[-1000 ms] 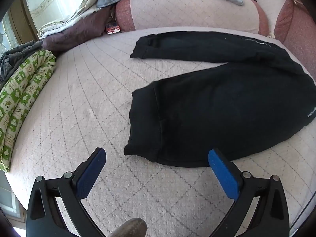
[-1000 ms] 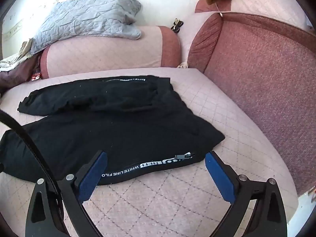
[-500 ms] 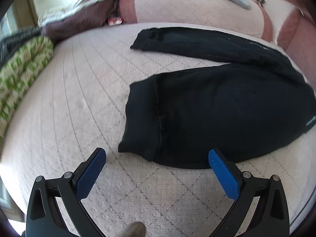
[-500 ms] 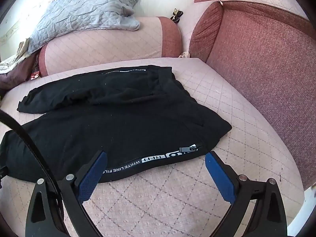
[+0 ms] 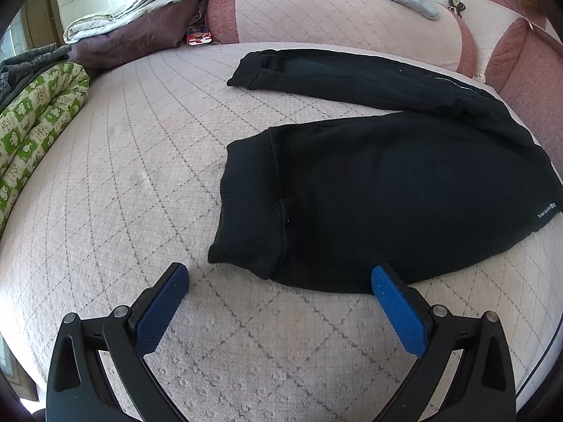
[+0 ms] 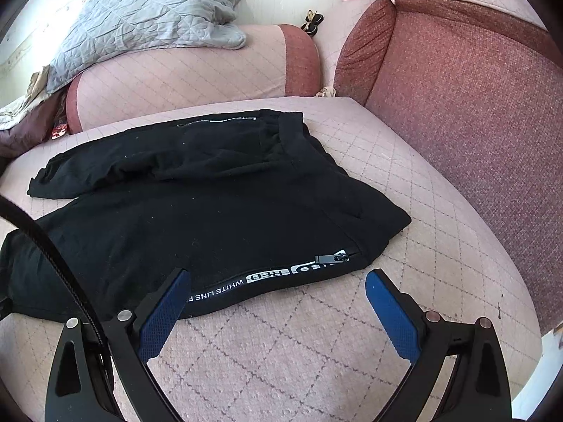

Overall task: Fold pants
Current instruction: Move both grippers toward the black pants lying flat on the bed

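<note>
Right now the black pants (image 5: 404, 190) lie spread flat on the pink quilted bed (image 5: 123, 183), their two legs splayed apart in a V: one leg stretches toward the bolster cushion (image 5: 334, 14) at the head, the other ends in a ribbed cuff (image 5: 246, 207) close to the left gripper (image 5: 279, 277). That gripper hovers low over the mattress with its blue pads (image 5: 163, 307) spread wide and nothing between them; the cuff's near corner sits just ahead of the gap, apart from both fingers.

From the other side, the right gripper (image 6: 276, 281) is equally wide and empty. Its left pad (image 6: 160, 316) overlaps the hem of the pants (image 6: 211, 218) in view, though I cannot tell whether it touches the cloth. A zipper pull (image 6: 330, 257) and a strip of white lettering run along the near edge, just beyond the fingertips. The waistband (image 6: 278, 130) lies farther back.

A grey quilted blanket (image 6: 140, 21) is heaped on the bolster, a dark red backrest (image 6: 457, 112) stands to the right, and a green patterned roll (image 5: 31, 119) lies at the bed's left edge
</note>
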The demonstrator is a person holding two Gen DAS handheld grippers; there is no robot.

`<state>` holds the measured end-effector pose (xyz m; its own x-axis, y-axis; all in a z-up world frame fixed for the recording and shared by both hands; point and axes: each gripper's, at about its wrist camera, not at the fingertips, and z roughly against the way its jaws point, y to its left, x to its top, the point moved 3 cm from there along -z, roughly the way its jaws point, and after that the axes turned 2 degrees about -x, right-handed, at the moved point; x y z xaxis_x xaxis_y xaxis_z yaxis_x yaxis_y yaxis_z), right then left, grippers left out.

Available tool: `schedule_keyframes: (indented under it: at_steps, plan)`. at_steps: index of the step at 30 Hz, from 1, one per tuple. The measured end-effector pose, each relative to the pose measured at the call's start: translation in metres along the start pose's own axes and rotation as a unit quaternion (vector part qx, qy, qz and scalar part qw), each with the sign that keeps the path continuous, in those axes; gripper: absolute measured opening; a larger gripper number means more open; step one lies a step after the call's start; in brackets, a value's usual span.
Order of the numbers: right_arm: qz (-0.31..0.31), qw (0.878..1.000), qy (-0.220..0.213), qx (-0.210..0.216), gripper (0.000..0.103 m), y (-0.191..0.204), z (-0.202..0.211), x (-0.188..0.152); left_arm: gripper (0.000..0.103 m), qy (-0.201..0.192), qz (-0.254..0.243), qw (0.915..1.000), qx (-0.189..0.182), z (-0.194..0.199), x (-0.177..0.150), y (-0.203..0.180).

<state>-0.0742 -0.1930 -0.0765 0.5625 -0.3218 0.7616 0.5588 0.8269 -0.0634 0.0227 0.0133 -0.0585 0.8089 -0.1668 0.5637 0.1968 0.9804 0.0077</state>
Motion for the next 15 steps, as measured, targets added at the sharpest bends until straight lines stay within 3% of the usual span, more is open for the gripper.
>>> schedule_keyframes:
  at_steps: [3,6,10,13,14,15]
  plan:
    - [0.007,1.0,0.004,0.005,0.101,-0.053,-0.029,0.03,0.103,-0.006,-0.004,1.0,0.005,0.001,0.0,-0.001]
    - [0.013,1.0,0.001,0.002,0.101,-0.063,-0.028,0.034,0.103,-0.007,-0.007,0.9999,0.008,0.0,0.001,-0.003]
    - [0.023,0.999,-0.01,0.024,0.101,-0.096,-0.027,0.042,0.103,-0.007,-0.004,1.0,0.002,0.0,0.001,-0.002]
    - [0.025,0.998,-0.023,0.047,0.101,-0.098,-0.02,0.043,0.103,-0.009,-0.007,0.9999,0.005,0.002,0.001,-0.003]
    - [0.026,0.998,-0.022,0.054,0.101,-0.1,-0.019,0.046,0.098,-0.007,-0.012,0.9999,0.005,0.004,0.002,-0.004]
    - [0.024,0.998,-0.019,0.059,0.101,-0.099,-0.019,0.046,0.079,-0.006,-0.017,0.9998,-0.005,0.007,0.003,-0.005]
